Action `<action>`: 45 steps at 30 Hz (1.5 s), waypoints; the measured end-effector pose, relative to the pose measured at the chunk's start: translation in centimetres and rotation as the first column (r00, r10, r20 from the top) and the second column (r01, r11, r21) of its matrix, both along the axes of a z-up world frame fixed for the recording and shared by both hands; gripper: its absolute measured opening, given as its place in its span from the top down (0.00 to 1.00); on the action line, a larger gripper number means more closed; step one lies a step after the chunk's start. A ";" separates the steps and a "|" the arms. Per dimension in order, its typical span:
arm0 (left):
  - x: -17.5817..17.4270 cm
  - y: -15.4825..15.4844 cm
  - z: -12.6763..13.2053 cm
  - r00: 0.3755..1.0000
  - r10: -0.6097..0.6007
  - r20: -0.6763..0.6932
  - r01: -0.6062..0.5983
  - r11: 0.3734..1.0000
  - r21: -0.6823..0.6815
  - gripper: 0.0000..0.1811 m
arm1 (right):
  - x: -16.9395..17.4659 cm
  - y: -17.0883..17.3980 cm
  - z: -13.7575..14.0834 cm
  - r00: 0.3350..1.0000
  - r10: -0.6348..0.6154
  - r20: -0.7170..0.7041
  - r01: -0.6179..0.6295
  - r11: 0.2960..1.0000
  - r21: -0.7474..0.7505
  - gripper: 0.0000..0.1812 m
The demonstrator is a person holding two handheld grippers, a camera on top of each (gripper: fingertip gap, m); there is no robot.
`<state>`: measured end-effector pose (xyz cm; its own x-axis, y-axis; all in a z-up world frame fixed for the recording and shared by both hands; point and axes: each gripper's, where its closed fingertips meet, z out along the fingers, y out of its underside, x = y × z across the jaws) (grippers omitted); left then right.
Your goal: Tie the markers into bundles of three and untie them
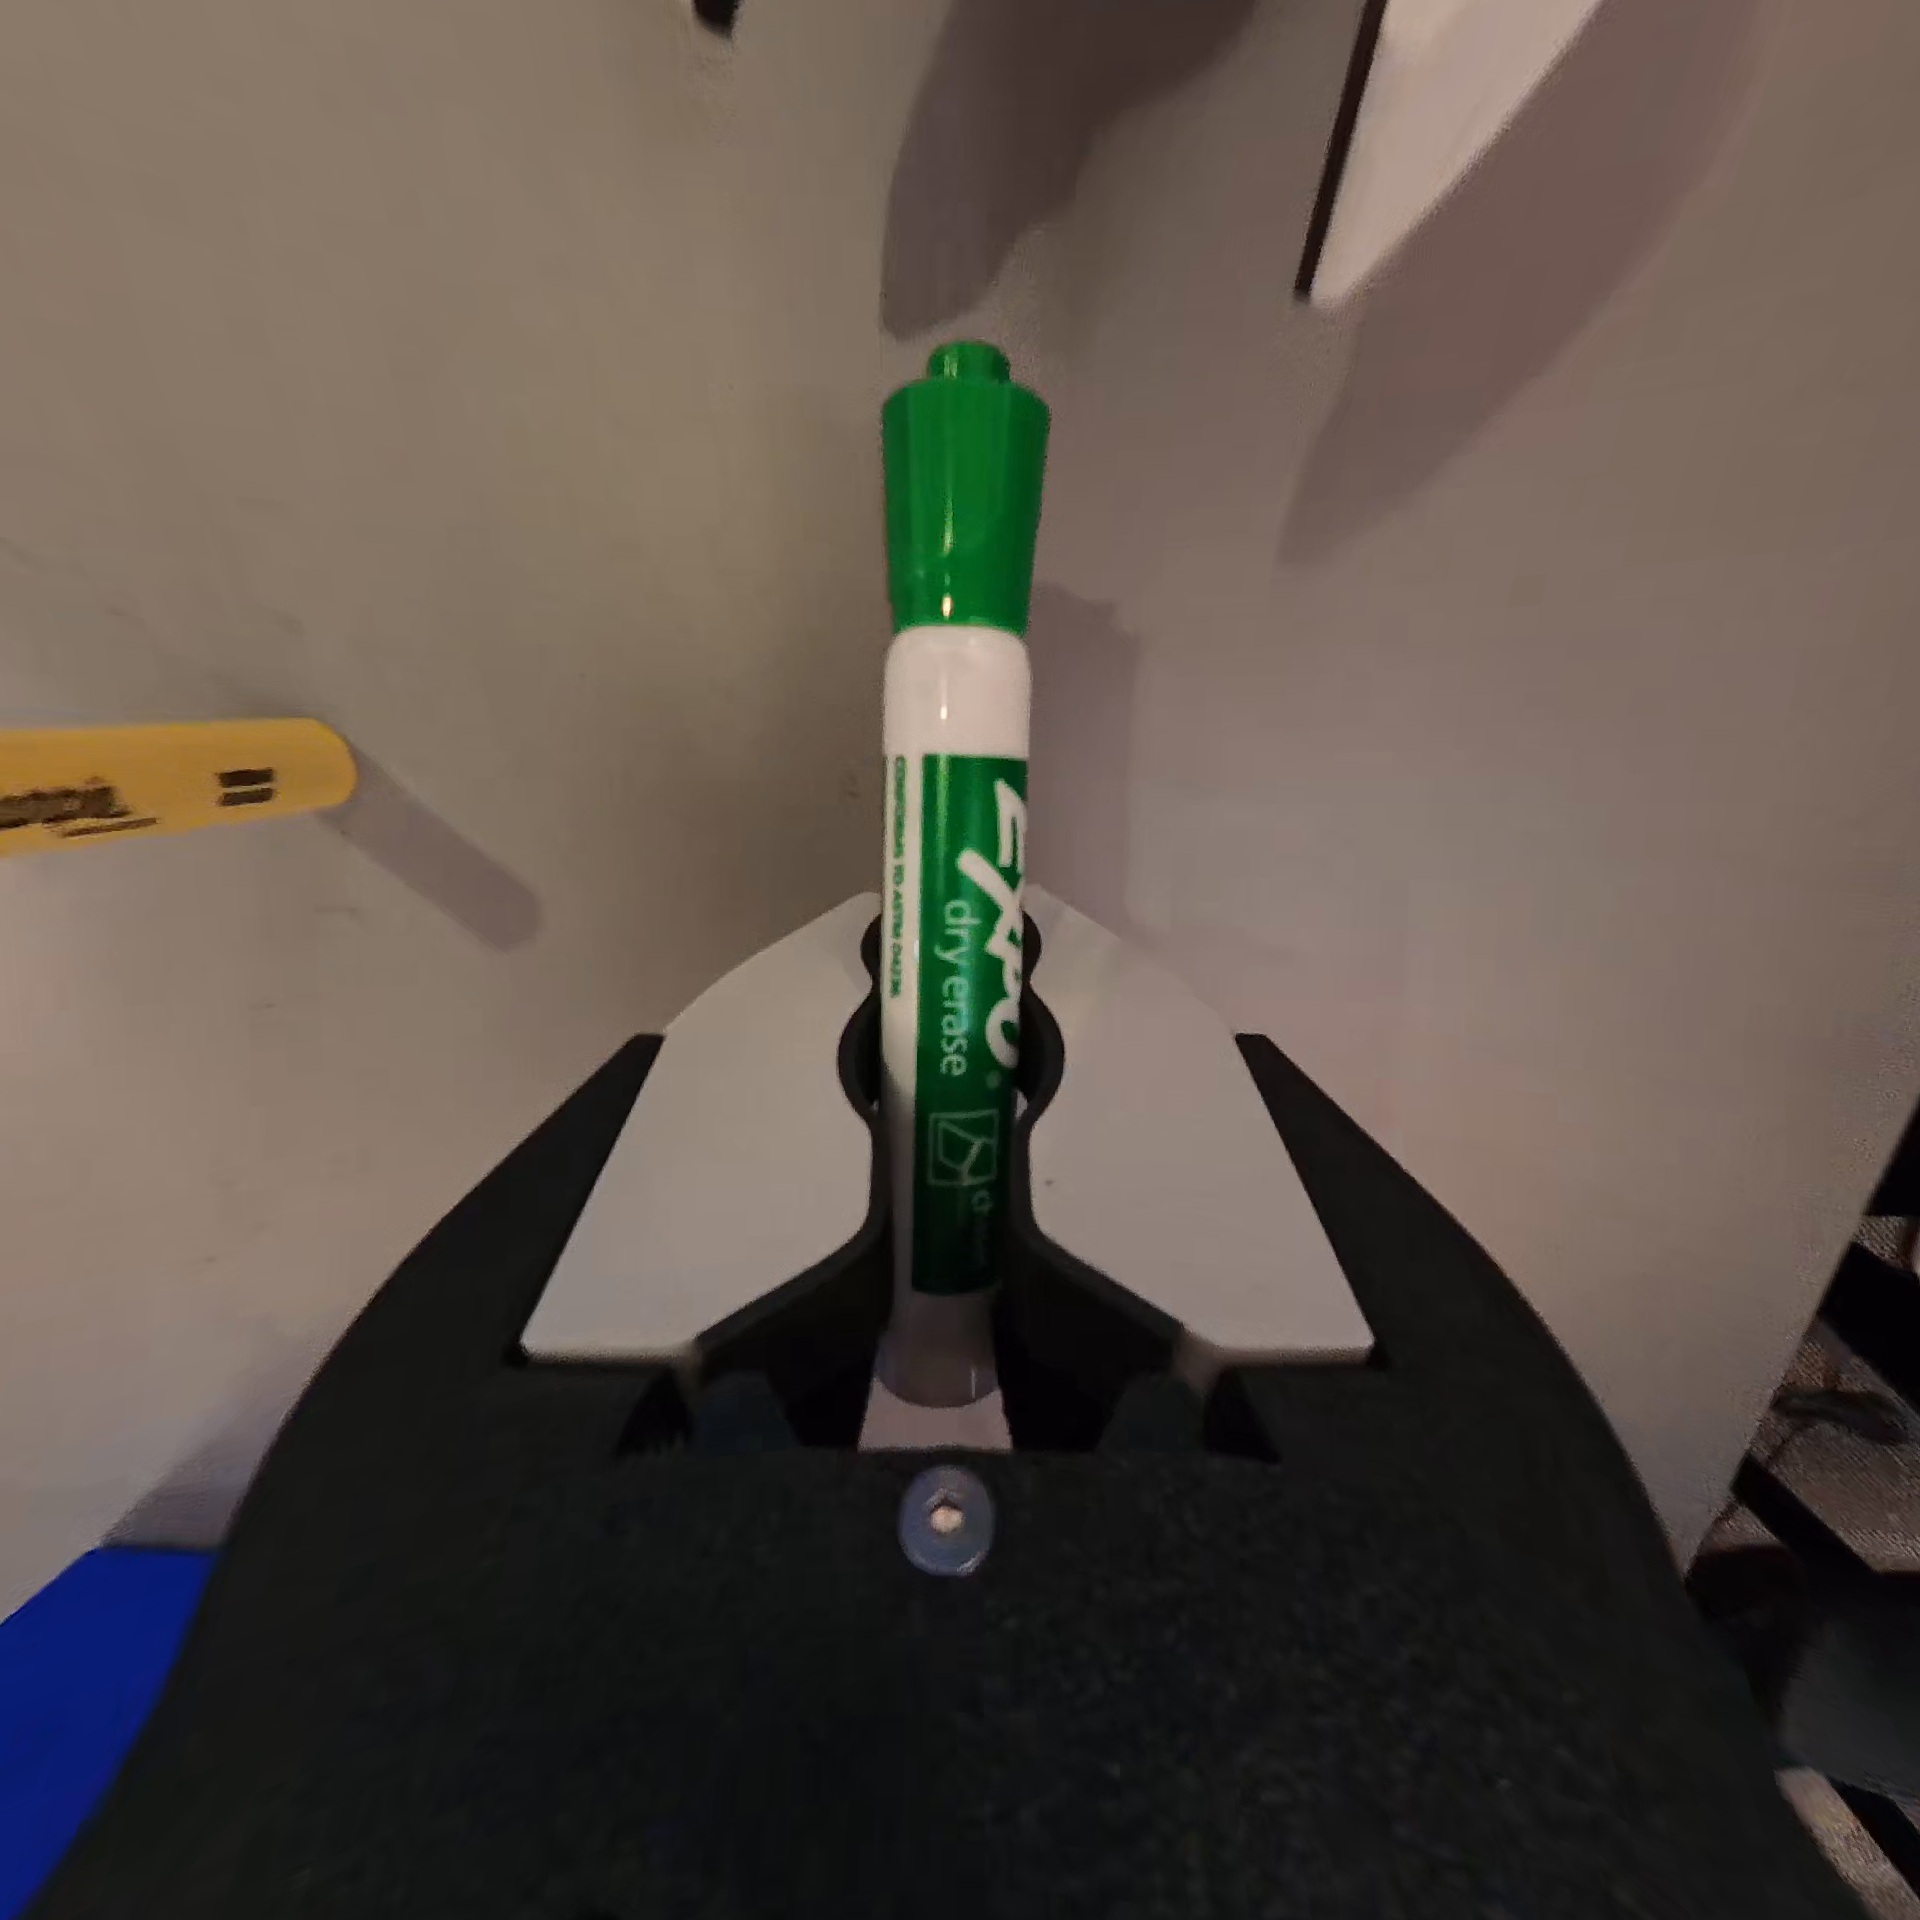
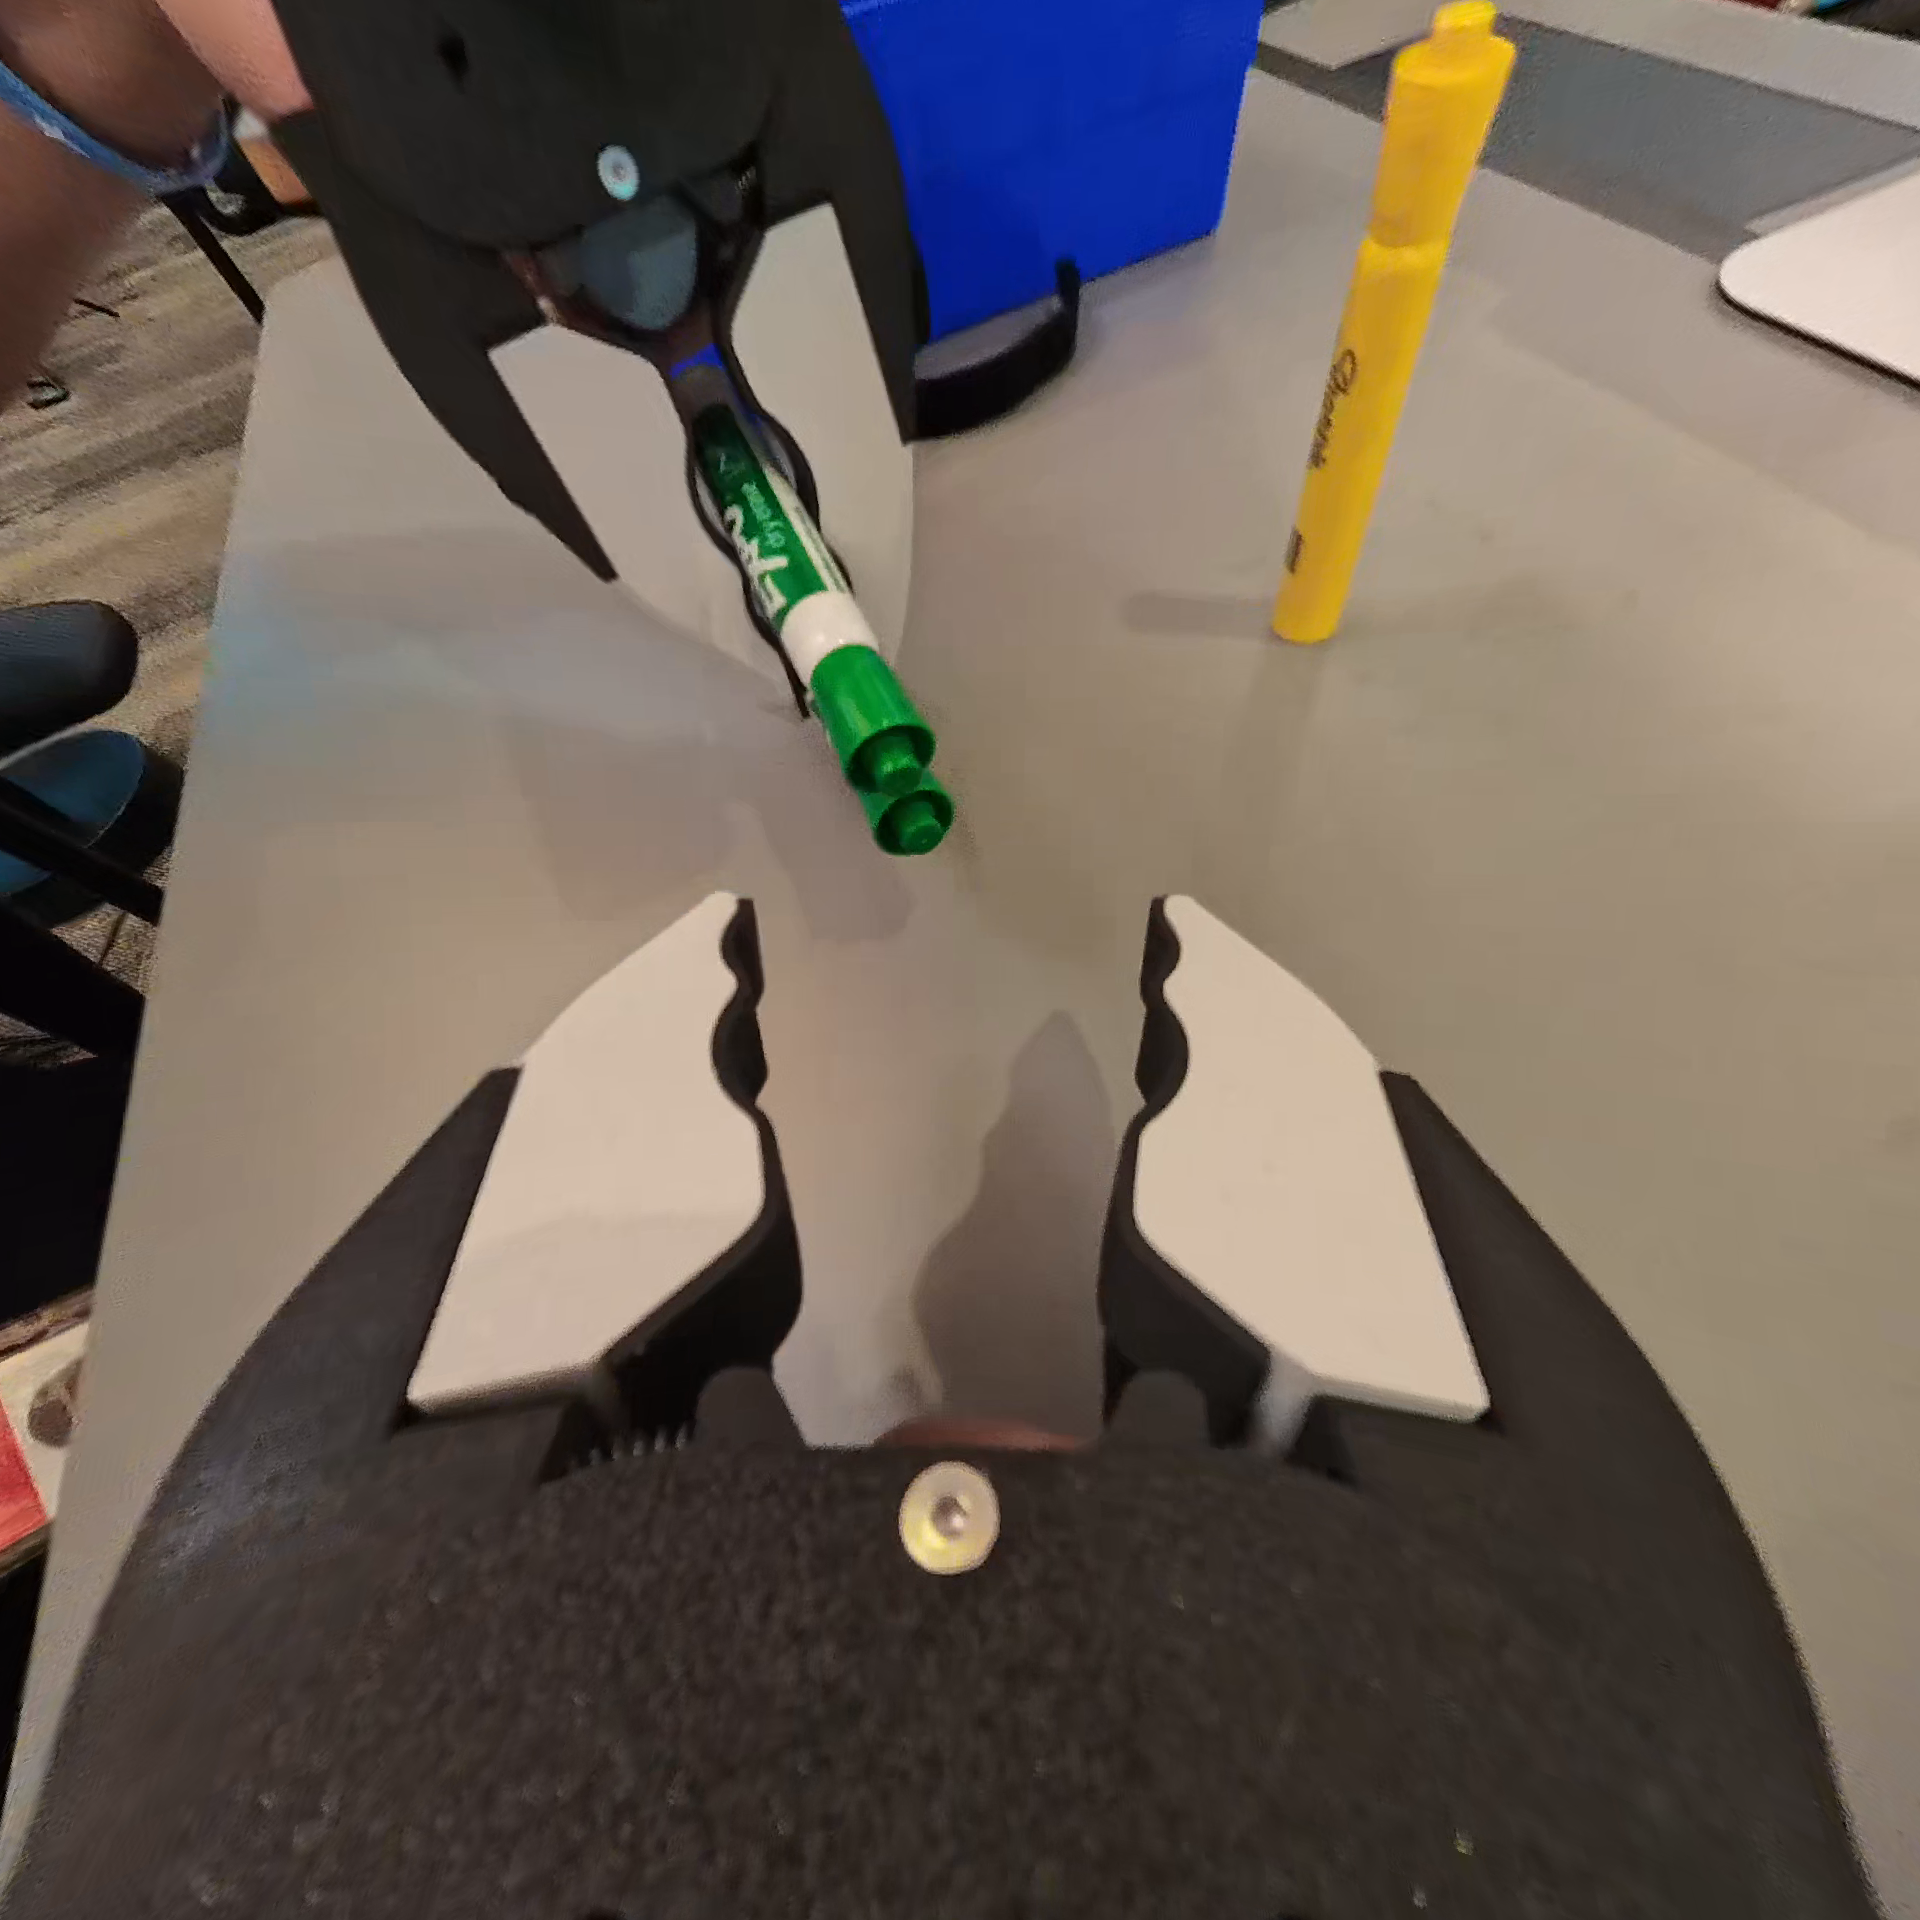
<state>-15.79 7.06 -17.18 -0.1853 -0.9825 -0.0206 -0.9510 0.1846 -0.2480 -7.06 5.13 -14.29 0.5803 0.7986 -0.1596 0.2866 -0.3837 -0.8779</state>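
On the left of the grey table [image 2: 1143,727], the left gripper [image 1: 954,997] is closed on two green markers [image 2: 831,644], one stacked on the other, caps pointing forward and down toward the tabletop; its own camera shows only the upper one [image 1: 961,831], pinched in the notch between the grey fingers [image 1: 727,1122]; no tie, band or cord can be seen around the pair. Behind that gripper stands a blue box [image 2: 1049,156], with a dark curved object [image 2: 997,364] at its foot whose nature cannot be made out. At centre, the right gripper [image 2: 951,1039] hovers above the table with its fingers spread wide and nothing between them, aimed at the green caps and just short of them. To the right, well apart from the green pair, a yellow marker [image 2: 1371,343] lies alone on the table; past it sits the corner of a pale flat object [image 2: 1829,281]. Judging by this layout, the bundling is at an early stage: two of three markers are gathered in one grip; the yellow one appears to be the likely third and is not yet picked up; tying, and the untying after it, remain to be done.
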 end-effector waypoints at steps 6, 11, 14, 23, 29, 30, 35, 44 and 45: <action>0.3 -0.2 -2.5 0.998 -0.021 -0.060 0.020 1.000 -0.011 0.90 | -0.9 0.0 -0.8 0.994 0.020 0.108 -0.028 0.997 0.067 0.70; 0.8 -0.5 -2.6 0.997 -0.042 -0.059 0.041 0.999 -0.012 0.90 | -2.7 -0.1 -1.3 0.973 0.064 0.221 -0.097 0.985 0.143 0.78; 0.8 -0.5 -2.6 0.996 -0.050 -0.070 0.050 0.999 -0.001 0.90 | -3.8 0.1 -1.4 0.965 0.092 0.244 -0.129 0.982 0.139 0.81; 1.0 -0.5 -2.6 0.996 -0.054 -0.076 0.055 0.998 0.014 0.90 | -4.4 0.7 -1.8 0.960 0.122 0.253 -0.157 0.980 0.122 0.91; 0.8 -0.6 -2.6 0.994 -0.054 -0.092 0.055 0.998 0.011 0.90 | -4.5 0.6 -1.9 0.945 0.143 0.294 -0.183 0.977 0.113 0.91; 0.8 -0.6 -2.6 0.994 -0.053 -0.094 0.055 0.998 0.012 0.90 | -4.5 0.6 -1.9 0.942 0.144 0.303 -0.184 0.977 0.105 0.91; 0.7 -0.5 -2.6 0.992 -0.055 -0.110 0.058 0.998 0.029 0.90 | -4.5 0.7 -1.8 0.928 0.146 0.344 -0.187 0.978 0.090 0.91; 0.7 -0.4 -2.6 0.991 -0.051 -0.120 0.056 0.998 0.034 0.89 | -4.5 0.8 -1.9 0.936 0.134 0.325 -0.165 0.984 0.070 0.91; 0.7 -0.4 -2.6 0.991 -0.051 -0.120 0.055 0.998 0.034 0.89 | -4.6 0.8 -2.0 0.938 0.136 0.319 -0.166 0.984 0.068 0.91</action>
